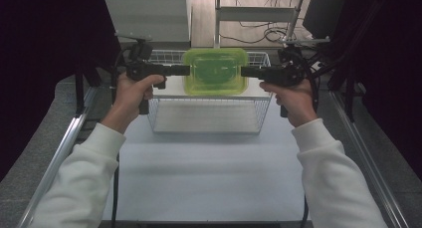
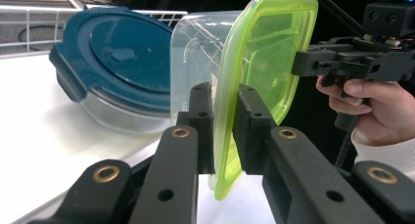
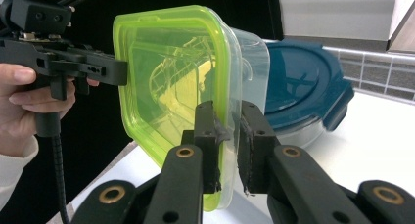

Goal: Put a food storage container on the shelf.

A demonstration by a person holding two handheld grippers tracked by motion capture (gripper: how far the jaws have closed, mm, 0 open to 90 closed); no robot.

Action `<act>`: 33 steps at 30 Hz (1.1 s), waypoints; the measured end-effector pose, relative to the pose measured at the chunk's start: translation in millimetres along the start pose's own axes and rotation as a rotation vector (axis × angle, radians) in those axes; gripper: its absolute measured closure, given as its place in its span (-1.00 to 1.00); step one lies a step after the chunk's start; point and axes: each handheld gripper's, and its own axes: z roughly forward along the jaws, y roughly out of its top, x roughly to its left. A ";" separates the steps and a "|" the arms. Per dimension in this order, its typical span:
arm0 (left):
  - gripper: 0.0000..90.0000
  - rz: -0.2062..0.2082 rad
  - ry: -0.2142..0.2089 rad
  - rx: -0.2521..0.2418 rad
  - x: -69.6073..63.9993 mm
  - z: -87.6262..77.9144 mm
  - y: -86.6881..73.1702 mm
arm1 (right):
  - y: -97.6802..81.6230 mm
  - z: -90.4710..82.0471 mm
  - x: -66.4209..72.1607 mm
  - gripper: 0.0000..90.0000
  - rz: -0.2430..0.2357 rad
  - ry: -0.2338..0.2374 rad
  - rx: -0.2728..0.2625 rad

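A: Jaws on both grippers nearly closed, each pinching the rim of the green-lidded container (image 1: 216,71). Left gripper (image 1: 185,70) has one side of the rim, right gripper (image 1: 245,71) the opposite side.

B: Why two grips?

A: Judging by the wide, flat shape, one pinch on a thin lip would let it swing. Opposite holds keep it level. Left gripper view confirms it: pads clamp the lime lid edge (image 2: 226,136) with the clear tub on one side. Right gripper view gives the same, pads squeezing lid and tub rim (image 3: 222,136) together.

B: Where's the container relative to the wire basket (image 1: 209,128)?

A: Above the basket's far half, held clear of the mesh floor, not resting on anything I can tell.

B: Anything else in there?

A: Blue-lidded round glass container (image 2: 115,67), beyond the green one from both gripper views, sitting on the white surface (image 2: 44,131).

B: Step?

A: Looks like carrying it over the basket. Lifting out or lowering in, can't tell.
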 end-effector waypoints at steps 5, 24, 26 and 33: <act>0.77 -0.008 0.011 0.007 5.0 4.6 12.5 | 10.0 4.3 -7.7 0.75 0.020 -0.004 0.000; 0.78 -0.149 0.017 0.014 47.3 32.1 43.2 | 38.1 37.8 -49.4 0.75 0.196 -0.017 0.049; 0.78 -0.157 0.020 0.016 47.8 32.4 44.3 | 38.0 39.2 -51.4 0.74 0.210 -0.018 0.054; 0.75 -0.265 0.016 0.000 63.2 41.9 50.2 | 42.2 52.0 -64.7 0.68 0.301 -0.032 0.053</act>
